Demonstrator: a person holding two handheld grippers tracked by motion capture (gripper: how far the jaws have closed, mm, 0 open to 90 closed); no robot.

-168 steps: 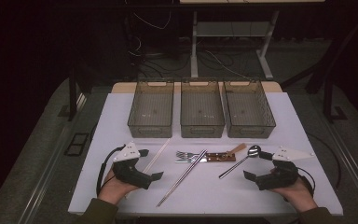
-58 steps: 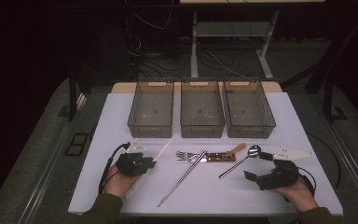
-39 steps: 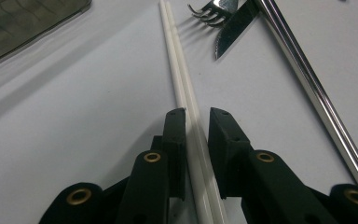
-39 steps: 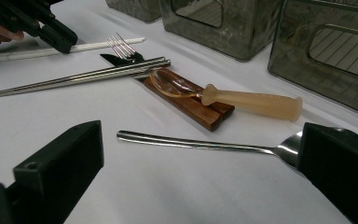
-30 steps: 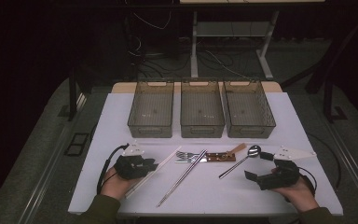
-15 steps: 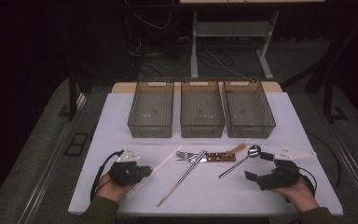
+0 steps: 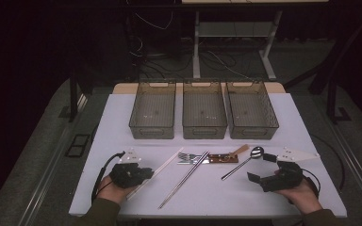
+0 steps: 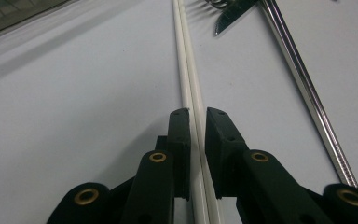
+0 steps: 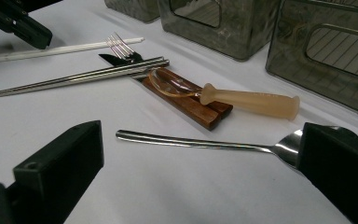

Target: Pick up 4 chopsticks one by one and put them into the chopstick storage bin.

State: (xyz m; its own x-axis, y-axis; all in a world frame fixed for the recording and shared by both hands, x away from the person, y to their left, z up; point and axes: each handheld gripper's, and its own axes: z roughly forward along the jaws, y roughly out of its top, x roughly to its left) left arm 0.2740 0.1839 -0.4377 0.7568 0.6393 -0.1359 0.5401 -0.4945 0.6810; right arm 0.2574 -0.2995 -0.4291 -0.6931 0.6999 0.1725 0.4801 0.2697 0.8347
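Left tool (image 8: 193, 116) dropped back onto white chopsticks (image 8: 186, 70), jaws just closed, pinching pair lying between them.

We see three clear bins (image 7: 204, 110) side by side at the table's (image 7: 122, 117) far edge, and nearer us steel chopsticks (image 7: 185, 173), a fork (image 7: 185, 156), a metal spoon (image 7: 243, 161) and a translucent-handled spoon (image 9: 247, 101).

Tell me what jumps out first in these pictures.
The left gripper has just closed on the white chopsticks at the table's near left. Cutlery lies mid-table: metal chopsticks, a fork, a spoon. Three empty bins line the far edge; the right gripper waits open.
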